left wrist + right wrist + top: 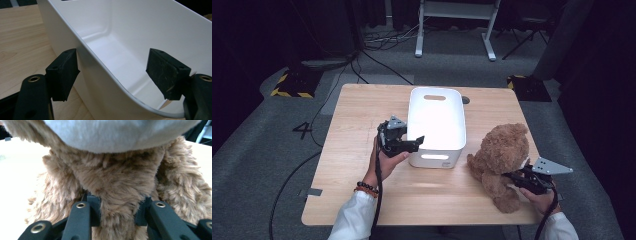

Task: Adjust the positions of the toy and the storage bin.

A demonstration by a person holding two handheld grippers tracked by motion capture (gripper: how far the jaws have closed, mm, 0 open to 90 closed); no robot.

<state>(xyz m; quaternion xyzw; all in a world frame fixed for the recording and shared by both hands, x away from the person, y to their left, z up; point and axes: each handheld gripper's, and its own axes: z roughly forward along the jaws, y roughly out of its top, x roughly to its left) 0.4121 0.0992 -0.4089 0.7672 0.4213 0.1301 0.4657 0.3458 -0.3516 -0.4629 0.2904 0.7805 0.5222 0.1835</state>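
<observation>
While the right gripper (117, 213) clasps the teddy bear (502, 155), the left gripper (112, 75) straddles the bin's wall (100, 75), unclenched.

White bin (435, 127), shaggy brown teddy bear (502, 155), pale wood-grain table (362, 150), black fingers (63, 73).

Grey carpet floor (257, 165) with black cables (377, 62), a white-legged desk (457, 25), dark surroundings.
</observation>
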